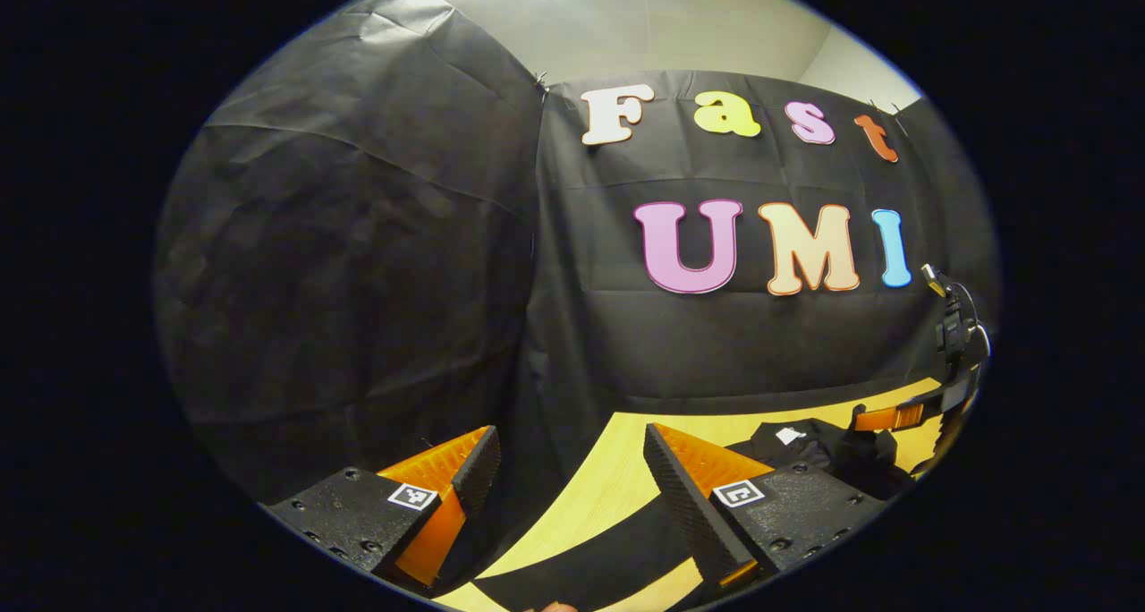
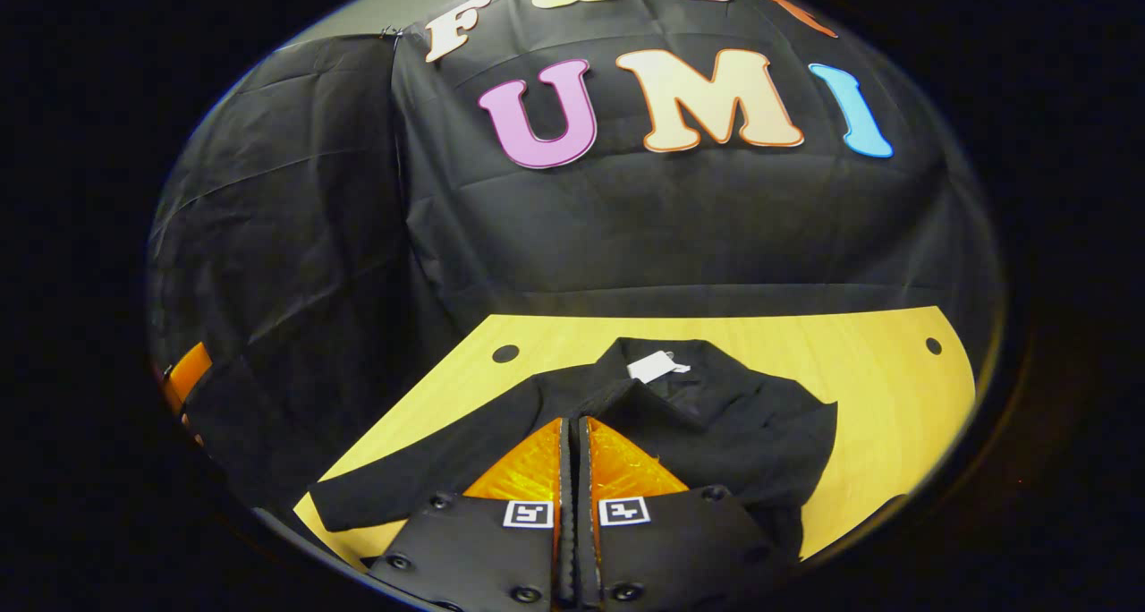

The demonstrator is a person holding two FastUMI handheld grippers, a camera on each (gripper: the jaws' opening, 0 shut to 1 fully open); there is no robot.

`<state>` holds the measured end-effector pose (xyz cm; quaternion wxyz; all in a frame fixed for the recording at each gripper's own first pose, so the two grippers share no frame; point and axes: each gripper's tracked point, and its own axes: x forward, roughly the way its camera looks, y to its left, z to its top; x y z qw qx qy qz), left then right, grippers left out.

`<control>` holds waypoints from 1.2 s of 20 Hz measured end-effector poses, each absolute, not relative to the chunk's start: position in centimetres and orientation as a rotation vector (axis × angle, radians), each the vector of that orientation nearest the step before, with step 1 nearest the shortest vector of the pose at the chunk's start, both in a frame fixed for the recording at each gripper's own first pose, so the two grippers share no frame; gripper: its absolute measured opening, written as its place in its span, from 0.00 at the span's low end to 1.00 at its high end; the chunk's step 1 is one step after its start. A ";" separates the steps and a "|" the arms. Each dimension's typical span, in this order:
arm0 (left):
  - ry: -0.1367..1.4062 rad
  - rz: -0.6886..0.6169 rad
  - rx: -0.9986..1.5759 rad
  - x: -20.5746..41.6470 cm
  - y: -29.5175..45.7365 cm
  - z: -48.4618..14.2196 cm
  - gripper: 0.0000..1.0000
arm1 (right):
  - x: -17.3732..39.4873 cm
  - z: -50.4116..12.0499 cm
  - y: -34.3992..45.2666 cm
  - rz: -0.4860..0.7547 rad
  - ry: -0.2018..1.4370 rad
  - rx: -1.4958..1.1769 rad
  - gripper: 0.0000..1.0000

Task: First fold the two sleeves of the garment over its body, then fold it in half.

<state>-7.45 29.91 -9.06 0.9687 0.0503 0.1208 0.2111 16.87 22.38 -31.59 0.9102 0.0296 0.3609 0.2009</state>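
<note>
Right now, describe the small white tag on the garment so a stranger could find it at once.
Start at the yellow wooden table in front of the black cloth wall. A black garment lies spread on it, collar toward the wall. The white tag sits just inside that collar, the only pale patch on the dark fabric.

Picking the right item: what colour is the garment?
Black garment, plain, with a white tag at the collar; clearest in the right gripper view.

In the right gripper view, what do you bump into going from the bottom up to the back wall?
Right hand-held gripper → black jacket → white tag at its collar → bare yellow table → black cloth wall.
</note>
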 end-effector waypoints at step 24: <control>0.822 0.516 -0.074 -17.4 30.8 -30.9 0.98 | 16.9 -29.6 19.9 0.342 0.677 0.000 0.98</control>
